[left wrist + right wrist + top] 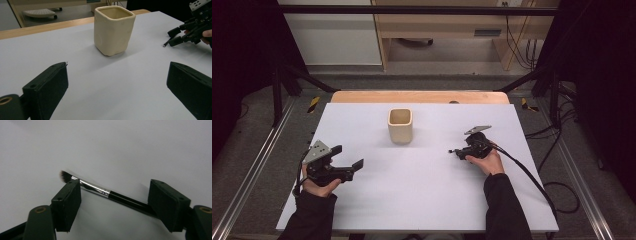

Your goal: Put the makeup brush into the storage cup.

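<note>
A cream square cup [400, 125] stands upright in the middle of the white table [422, 195]; the left gripper view has this cup [113, 30] straight ahead. My left gripper [348, 156] rests low at the table's left, aimed at the cup, open and empty [117, 85]. My right gripper [458, 151] is at the right of the table, pointing left. Its jaws straddle a thin black makeup brush [100, 190] with a silver ferrule and dark bristles, which lies on the table. The pads stand apart from the brush, so the right gripper [114, 183] is open. The left gripper view has the right gripper [175, 37] at its far right.
The table's wooden far edge [419, 96] lies behind the cup. Metal frame rails [257, 165] run along both sides, and cables [532, 180] trail off the right edge. Bare white surface lies between the two grippers.
</note>
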A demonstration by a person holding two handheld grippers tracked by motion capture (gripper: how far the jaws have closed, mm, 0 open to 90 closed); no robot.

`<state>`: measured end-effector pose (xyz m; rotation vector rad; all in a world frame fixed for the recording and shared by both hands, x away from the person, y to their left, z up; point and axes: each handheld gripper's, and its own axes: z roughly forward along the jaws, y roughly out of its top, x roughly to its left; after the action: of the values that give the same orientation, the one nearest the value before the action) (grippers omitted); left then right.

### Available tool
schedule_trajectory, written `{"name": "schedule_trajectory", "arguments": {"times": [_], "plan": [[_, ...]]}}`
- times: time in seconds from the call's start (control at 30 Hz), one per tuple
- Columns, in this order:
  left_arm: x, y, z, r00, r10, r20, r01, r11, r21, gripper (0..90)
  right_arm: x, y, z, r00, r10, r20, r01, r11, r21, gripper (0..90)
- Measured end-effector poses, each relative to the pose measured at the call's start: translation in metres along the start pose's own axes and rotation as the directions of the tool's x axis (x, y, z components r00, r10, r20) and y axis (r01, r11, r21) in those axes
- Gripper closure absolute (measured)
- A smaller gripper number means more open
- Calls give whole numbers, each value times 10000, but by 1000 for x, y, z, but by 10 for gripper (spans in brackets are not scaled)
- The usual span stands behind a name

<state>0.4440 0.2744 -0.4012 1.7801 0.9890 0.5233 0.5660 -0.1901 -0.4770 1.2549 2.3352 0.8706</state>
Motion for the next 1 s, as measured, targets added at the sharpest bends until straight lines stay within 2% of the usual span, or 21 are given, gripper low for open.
{"name": "schedule_trajectory", "arguments": {"times": [0.43,0.57,0.6,0.8,0.87,1.0], "plan": [[-1,0,0,10000,35,65,-35,10000,0,32,2,1,-9,9999,121,-29,-120,9991,406,548],[-1,0,0,10000,48,81,-49,10000,11,33,2,1,-10,9999,123,-68,-120,9989,444,591],[-1,0,0,10000,52,84,-52,10000,11,33,2,1,-9,10000,-54,15,53,9990,435,604],[-1,0,0,10000,41,81,-41,10000,26,33,3,1,-12,10000,34,-72,-30,9981,618,696],[-1,0,0,9999,50,94,-50,10000,20,33,3,1,-13,9999,-102,-60,106,9976,681,740],[-1,0,0,10000,52,85,-52,10000,31,33,4,1,-14,10000,2,-42,1,9969,790,770]]}}
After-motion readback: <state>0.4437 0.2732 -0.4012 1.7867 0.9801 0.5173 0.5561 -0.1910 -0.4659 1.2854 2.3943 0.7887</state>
